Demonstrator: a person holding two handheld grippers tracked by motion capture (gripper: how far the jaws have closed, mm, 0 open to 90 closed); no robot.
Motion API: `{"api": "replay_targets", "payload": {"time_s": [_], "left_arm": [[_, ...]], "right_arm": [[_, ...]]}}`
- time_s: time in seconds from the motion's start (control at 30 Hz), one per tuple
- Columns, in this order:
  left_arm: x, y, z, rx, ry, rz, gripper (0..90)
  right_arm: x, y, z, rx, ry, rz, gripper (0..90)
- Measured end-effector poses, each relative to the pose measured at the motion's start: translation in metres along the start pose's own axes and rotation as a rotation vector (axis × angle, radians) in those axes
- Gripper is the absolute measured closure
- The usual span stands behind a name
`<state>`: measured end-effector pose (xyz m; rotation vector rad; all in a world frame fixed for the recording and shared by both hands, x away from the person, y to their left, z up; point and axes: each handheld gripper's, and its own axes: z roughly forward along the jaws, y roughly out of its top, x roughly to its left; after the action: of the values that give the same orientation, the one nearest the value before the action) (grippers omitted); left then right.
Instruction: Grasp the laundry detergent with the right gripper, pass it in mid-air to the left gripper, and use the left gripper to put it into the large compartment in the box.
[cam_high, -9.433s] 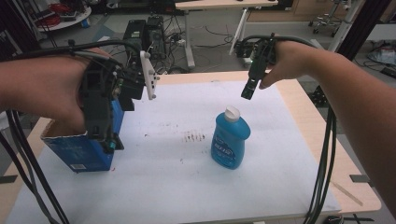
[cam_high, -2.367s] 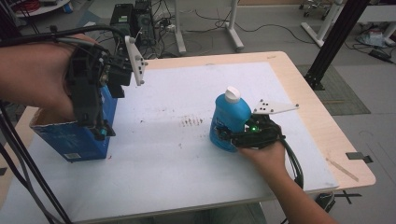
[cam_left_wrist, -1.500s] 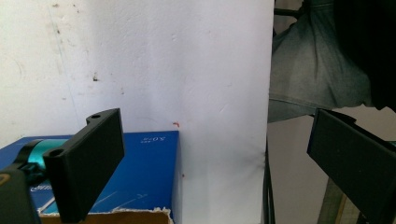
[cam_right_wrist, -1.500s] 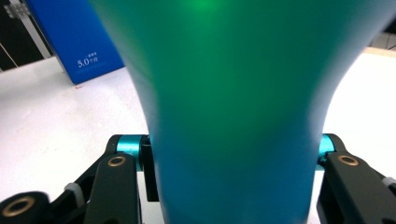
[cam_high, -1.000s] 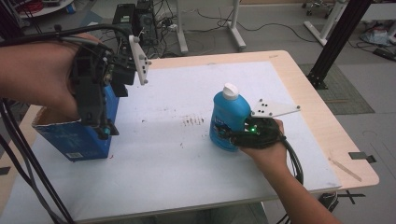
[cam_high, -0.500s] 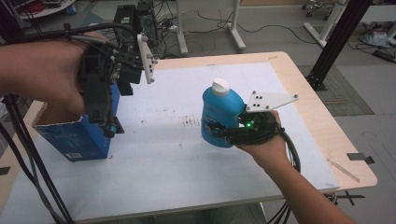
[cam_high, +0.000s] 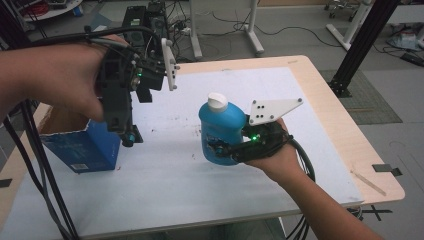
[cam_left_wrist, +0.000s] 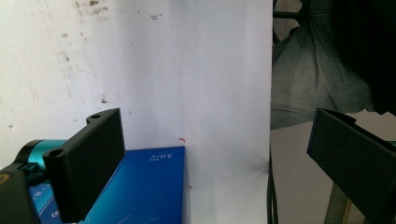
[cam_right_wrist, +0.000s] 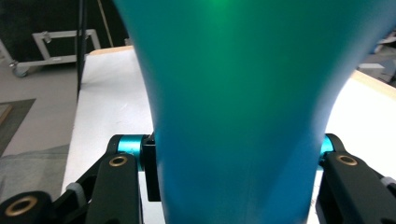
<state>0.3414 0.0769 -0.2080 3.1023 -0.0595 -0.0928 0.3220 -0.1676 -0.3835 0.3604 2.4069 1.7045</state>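
1. Your right gripper (cam_high: 227, 150) pinches the blue bottle (cam_high: 221, 131) at its lower body, seemingly lifted off the white mat (cam_high: 200, 195), mid-table.
2. Your left gripper (cam_high: 126, 132) hangs spread above the blue box (cam_high: 82, 147), at the left.

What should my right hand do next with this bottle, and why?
Probably carry the blue bottle left toward the open box. The right gripper is clamped on it, the box top is open, and the left gripper hangs open above the box.
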Motion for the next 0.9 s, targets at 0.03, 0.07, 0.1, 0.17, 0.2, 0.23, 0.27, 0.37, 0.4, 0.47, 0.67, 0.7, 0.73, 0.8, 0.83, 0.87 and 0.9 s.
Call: {"api": "replay_targets", "payload": {"time_s": [0.03, 0.07, 0.1, 0.17, 0.2, 0.23, 0.27, 0.37, 0.4, 0.47, 0.67, 0.7, 0.73, 0.8, 0.83, 0.87, 0.9], "left_arm": [[0.001, 0.003, 0.000, 0.001, -0.001, 0.009, 4.1], [0.002, 0.004, 0.001, 0.000, -0.002, 0.007, 4.1], [0.002, 0.005, 0.001, 0.003, -0.002, 0.010, 4.0], [0.002, 0.008, 0.002, 0.000, -0.003, 0.009, 4.1], [0.003, 0.009, 0.002, -0.003, -0.003, 0.013, 4.0], [0.002, 0.010, 0.002, -0.002, -0.004, 0.011, 4.1], [0.003, 0.010, 0.003, -0.003, -0.004, 0.014, 4.1], [0.004, 0.012, 0.003, 0.000, -0.003, 0.017, 4.1], [0.004, 0.012, 0.004, -0.003, -0.005, 0.013, 4.1], [0.004, 0.014, 0.004, 0.001, -0.004, 0.018, 4.1], [0.004, 0.019, 0.007, 0.000, -0.004, 0.025, 4.1], [0.004, 0.020, 0.008, 0.002, -0.005, 0.021, 4.1], [0.003, 0.021, 0.008, 0.001, -0.004, 0.023, 4.1], [0.003, 0.024, 0.009, 0.002, -0.003, 0.029, 4.1], [0.003, 0.025, 0.010, 0.002, -0.003, 0.030, 4.1], [0.003, 0.026, 0.010, 0.002, -0.003, 0.031, 4.1], [0.003, 0.027, 0.011, 0.001, -0.002, 0.032, 4.1]], "right_arm": [[0.001, 0.002, 0.004, 0.000, 0.017, -0.004, 45.8], [0.002, 0.002, 0.005, -0.001, 0.022, -0.008, 45.8], [0.002, 0.003, 0.007, 0.001, 0.029, -0.009, 45.8], [0.003, 0.005, 0.011, -0.001, 0.046, -0.016, 45.8], [0.004, 0.005, 0.013, -0.001, 0.055, -0.016, 45.8], [0.005, 0.006, 0.015, -0.002, 0.064, -0.022, 45.8], [0.006, 0.007, 0.017, 0.001, 0.074, -0.021, 45.7], [0.009, 0.008, 0.024, 0.003, 0.101, -0.033, 45.7], [0.010, 0.008, 0.026, 0.004, 0.108, -0.034, 45.7], [0.011, 0.008, 0.032, 0.005, 0.121, -0.040, 45.7], [0.014, 0.011, 0.044, 0.000, 0.153, -0.046, 45.8], [0.015, 0.012, 0.046, -0.001, 0.159, -0.045, 45.7], [0.015, 0.012, 0.048, -0.001, 0.161, -0.047, 45.8], [0.017, 0.013, 0.051, 0.000, 0.170, -0.047, 45.7], [0.017, 0.013, 0.052, 0.000, 0.173, -0.050, 45.8], [0.017, 0.014, 0.053, -0.001, 0.177, -0.049, 45.8], [0.018, 0.014, 0.055, -0.002, 0.181, -0.049, 45.8]]}}
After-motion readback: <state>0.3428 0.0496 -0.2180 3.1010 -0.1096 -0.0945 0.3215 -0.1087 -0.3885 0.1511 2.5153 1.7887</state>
